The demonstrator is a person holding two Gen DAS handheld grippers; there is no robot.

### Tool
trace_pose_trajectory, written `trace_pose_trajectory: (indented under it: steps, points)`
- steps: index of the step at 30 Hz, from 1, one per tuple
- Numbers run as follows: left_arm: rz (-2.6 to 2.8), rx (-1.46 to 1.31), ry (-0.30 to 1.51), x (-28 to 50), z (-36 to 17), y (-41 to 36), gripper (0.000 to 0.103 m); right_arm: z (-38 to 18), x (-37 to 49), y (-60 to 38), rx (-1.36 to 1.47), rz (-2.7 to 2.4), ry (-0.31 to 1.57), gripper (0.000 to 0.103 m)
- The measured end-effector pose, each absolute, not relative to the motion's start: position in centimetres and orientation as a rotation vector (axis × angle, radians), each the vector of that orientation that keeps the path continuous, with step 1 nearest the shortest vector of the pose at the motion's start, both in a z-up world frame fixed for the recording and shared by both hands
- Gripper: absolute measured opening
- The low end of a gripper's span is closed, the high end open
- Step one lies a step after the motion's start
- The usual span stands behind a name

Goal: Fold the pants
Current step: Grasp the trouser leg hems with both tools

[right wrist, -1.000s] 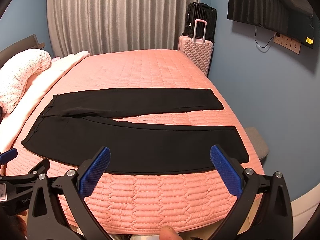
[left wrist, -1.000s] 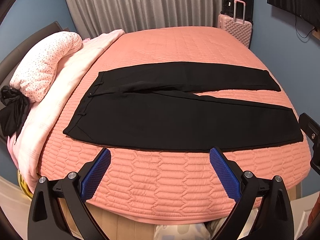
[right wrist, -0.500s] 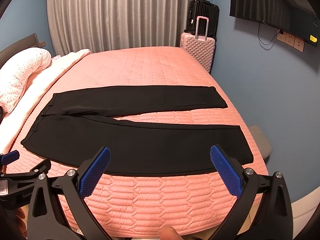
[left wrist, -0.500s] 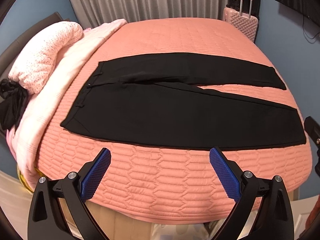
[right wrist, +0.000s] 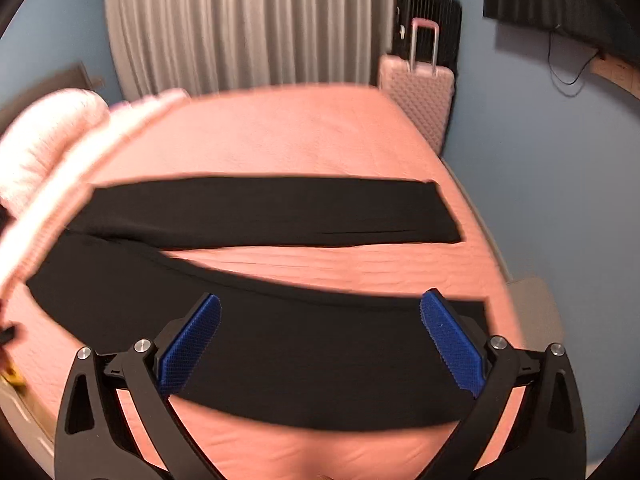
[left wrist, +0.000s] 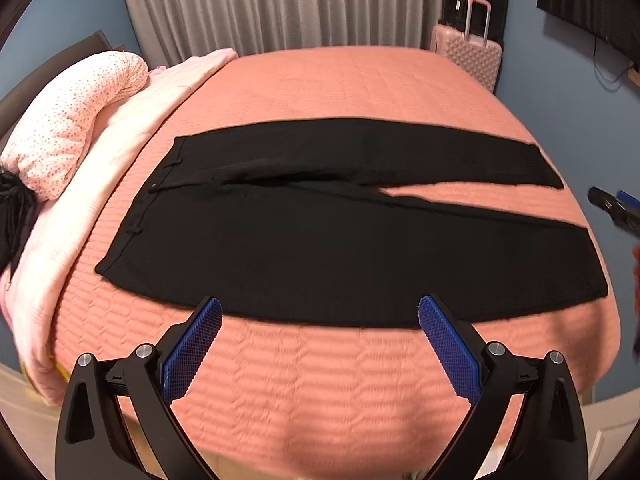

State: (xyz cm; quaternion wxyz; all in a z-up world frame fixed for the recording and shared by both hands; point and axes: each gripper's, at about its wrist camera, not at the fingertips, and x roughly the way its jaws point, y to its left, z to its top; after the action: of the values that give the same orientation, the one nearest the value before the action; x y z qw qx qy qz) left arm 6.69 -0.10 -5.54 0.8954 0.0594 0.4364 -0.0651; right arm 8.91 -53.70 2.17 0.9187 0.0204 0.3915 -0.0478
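Black pants [left wrist: 340, 248] lie flat on the pink quilted bed [left wrist: 340, 88], waistband to the left, both legs spread apart and running to the right. They also show in the right wrist view [right wrist: 280, 344]. My left gripper [left wrist: 320, 316] is open and empty, hovering over the near edge of the near leg. My right gripper [right wrist: 320, 312] is open and empty, above the near leg toward its hem end. The right gripper's tip shows at the right edge of the left wrist view [left wrist: 616, 208].
A pink speckled pillow [left wrist: 68, 128] and a pale blanket [left wrist: 132, 120] lie along the bed's left side. A pink suitcase [left wrist: 472, 56] with a black one behind it stands at the far right corner. Grey curtains [left wrist: 280, 4] hang behind.
Both grippers have moved forward toward the pants. The right one now sits over the near leg. Both views are blurred by motion. The pants have not moved.
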Motion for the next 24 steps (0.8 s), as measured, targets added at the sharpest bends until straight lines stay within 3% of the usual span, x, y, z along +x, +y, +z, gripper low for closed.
trace_pose_trajectory:
  steps: [8, 18, 20, 22, 24]
  points:
    - [-0.128, 0.057, 0.95, 12.7, -9.8, -2.1, 0.097, -4.6, 26.4, -67.8, 0.134, -0.164, 0.869, 0.098]
    - [-0.142, 0.169, 0.982, 18.8, -14.6, -4.8, 0.097, -12.2, 38.4, -71.6, 0.076, -0.084, 1.022, 0.098]
    - [-0.154, 0.151, 0.984, 19.9, -15.1, -4.7, 0.097, -13.3, 39.4, -71.8, 0.091, -0.044, 1.05, 0.092]
    - [-0.141, 0.135, 0.98, 21.3, -15.3, -4.1, 0.097, -14.2, 40.1, -71.4, 0.109, 0.027, 1.081, 0.064]
    - [-0.139, 0.111, 0.989, 23.0, -15.4, -3.1, 0.097, -14.4, 40.1, -70.9, 0.097, 0.025, 1.066, 0.062]
